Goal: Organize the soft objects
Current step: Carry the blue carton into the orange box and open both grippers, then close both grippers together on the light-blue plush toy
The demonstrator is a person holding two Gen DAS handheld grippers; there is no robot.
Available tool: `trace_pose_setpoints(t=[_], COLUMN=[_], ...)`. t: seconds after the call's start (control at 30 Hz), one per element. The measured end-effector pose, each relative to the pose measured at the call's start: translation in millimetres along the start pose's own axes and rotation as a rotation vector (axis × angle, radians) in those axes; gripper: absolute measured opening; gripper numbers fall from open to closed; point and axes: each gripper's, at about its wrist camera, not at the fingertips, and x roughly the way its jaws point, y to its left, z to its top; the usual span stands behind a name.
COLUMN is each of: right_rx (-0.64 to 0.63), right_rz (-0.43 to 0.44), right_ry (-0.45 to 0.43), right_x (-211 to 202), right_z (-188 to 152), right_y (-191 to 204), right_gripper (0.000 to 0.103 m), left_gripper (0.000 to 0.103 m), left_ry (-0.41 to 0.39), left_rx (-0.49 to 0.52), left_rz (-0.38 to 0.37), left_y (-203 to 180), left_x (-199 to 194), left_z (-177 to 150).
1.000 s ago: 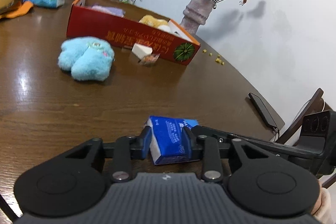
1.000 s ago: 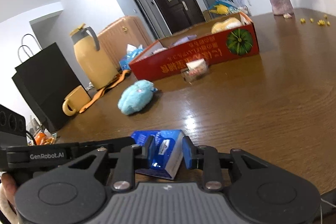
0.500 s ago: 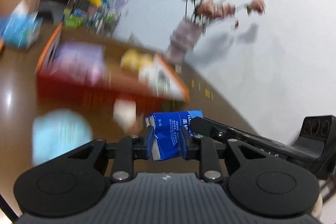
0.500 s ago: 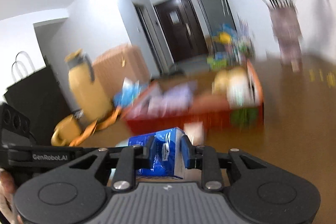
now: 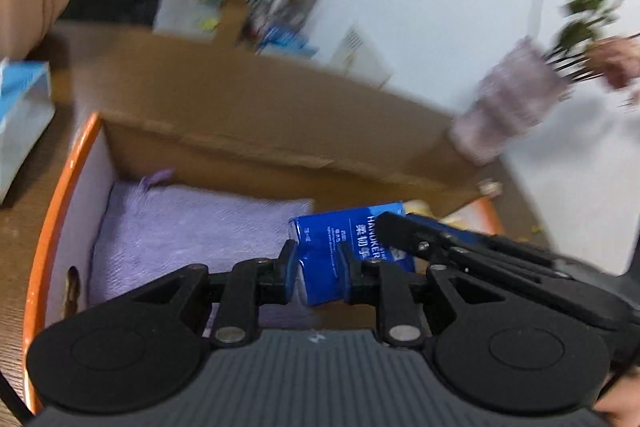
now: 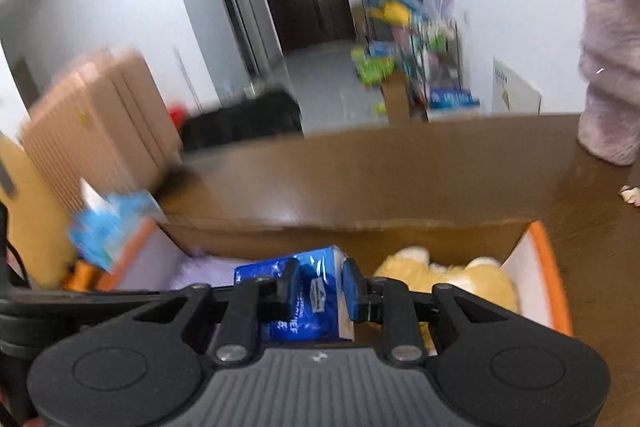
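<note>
We see the table (image 6: 440,171) best from the right wrist, a broad brown top with the doorway and a tan suitcase (image 6: 100,123) beyond it; the left wrist shows less of that room and more of the white wall. The box (image 5: 60,211) sits on the table under both grippers, orange-rimmed with plain cardboard inside. From the left wrist we look into its left part, where a lilac towel (image 5: 188,223) lies flat on the floor of the box. From the right wrist we look into its right part, where a yellow plush (image 6: 452,275) lies against the far wall, and only a sliver of the towel shows at the left. The vase (image 5: 504,115) of pink flowers stands on the table past the box's right end in both views, blurred. A light blue tissue box (image 6: 112,223) stands just outside the box's left end.

The pack (image 5: 340,255), a blue tissue packet, hangs above the inside of the box, between towel and plush, off the floor as far as we can tell. The left gripper (image 5: 318,269) pinches one end of it, and the right gripper (image 6: 322,287) pinches the other; each reaches into the other's view from the side. Both pairs of jaws are closing, narrow already, and the soft wrapper dents under the pads.
</note>
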Motion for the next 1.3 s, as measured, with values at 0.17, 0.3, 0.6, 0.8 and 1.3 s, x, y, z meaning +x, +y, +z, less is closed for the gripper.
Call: trace_pose_setpoints(t=[0.17, 0.3, 0.6, 0.8, 1.3], right_rx=[-0.022, -0.023, -0.135, -0.099, -0.197], right_rz=[-0.030, -0.038, -0.100, -0.090, 0.061], right_ry=[0.016, -0.028, -0.203, -0.245, -0.461], right_x=[11, -25, -181, -245, -360], right_z=[-6, -1, 12, -16, -294], right_y=[7, 9, 12, 9, 59], right_gripper=[0.023, 0.023, 0.036, 0.038, 0.071], left_gripper=[0.022, 0.022, 0.039, 0.049, 0.085], left_ry=[-0.019, -0.069, -0.248, -0.321, -0.556], left_rx=[0.040, 0.086, 0.227, 0.249, 0.286], left_rz=[0.001, 0.030, 0.121, 0.150, 0.215], left_y=[0, -8, -22, -35, -4], left_x=[-11, -49, -197, -255, -336], left_z=[-2, 1, -18, -52, -335])
